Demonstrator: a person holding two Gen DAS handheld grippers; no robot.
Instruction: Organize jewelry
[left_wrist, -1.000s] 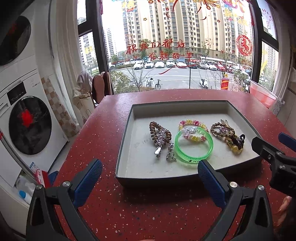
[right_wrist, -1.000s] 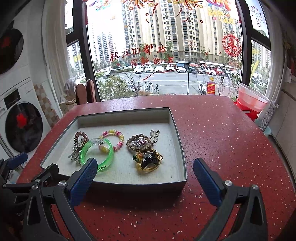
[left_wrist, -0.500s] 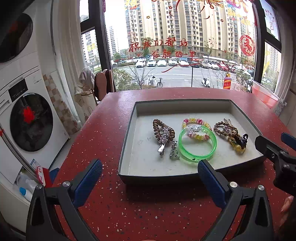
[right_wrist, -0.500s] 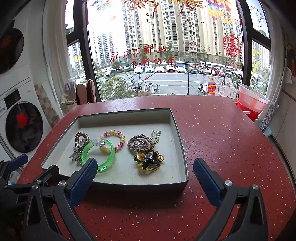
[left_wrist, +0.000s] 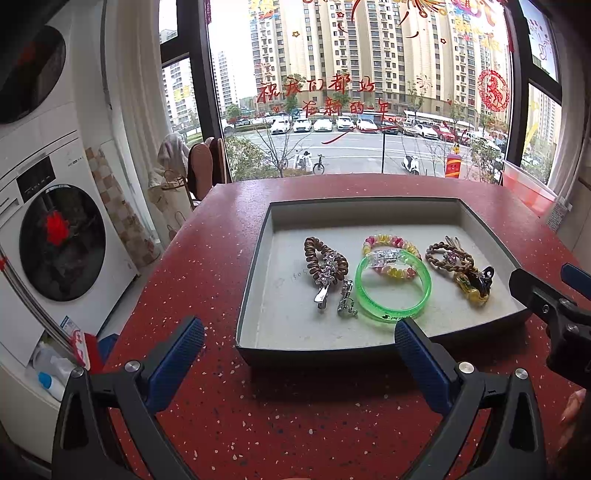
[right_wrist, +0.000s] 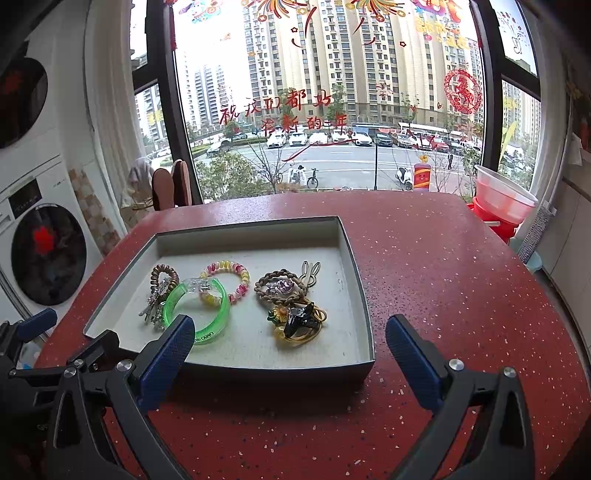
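Note:
A shallow grey tray (left_wrist: 258, 266) (right_wrist: 354, 266) sits on the red speckled table (left_wrist: 207, 258). In it lie a brown spiral hair tie with silver clips (left_wrist: 325, 271) (right_wrist: 160, 288), a green bangle (left_wrist: 391, 291) (right_wrist: 199, 314), a pink-and-yellow bead bracelet (left_wrist: 391, 251) (right_wrist: 227, 277), and a braided brown band with a black and yellow clip pile (left_wrist: 461, 269) (right_wrist: 291, 306). My left gripper (left_wrist: 297, 354) hovers open before the tray's near edge. My right gripper (right_wrist: 290, 347) is open too, near the tray's front right corner. Both hold nothing.
A stacked washer and dryer (left_wrist: 44, 206) stand to the left of the table. Red and pink basins (right_wrist: 502, 199) sit at the far right edge. A large window (left_wrist: 351, 74) lies behind the table. The right gripper's body (left_wrist: 554, 306) shows at the left wrist view's right edge.
Both views have shifted slightly; the tray sits a little farther and more to the right in the left wrist view. The jewelry has not moved. Both grippers stay open.

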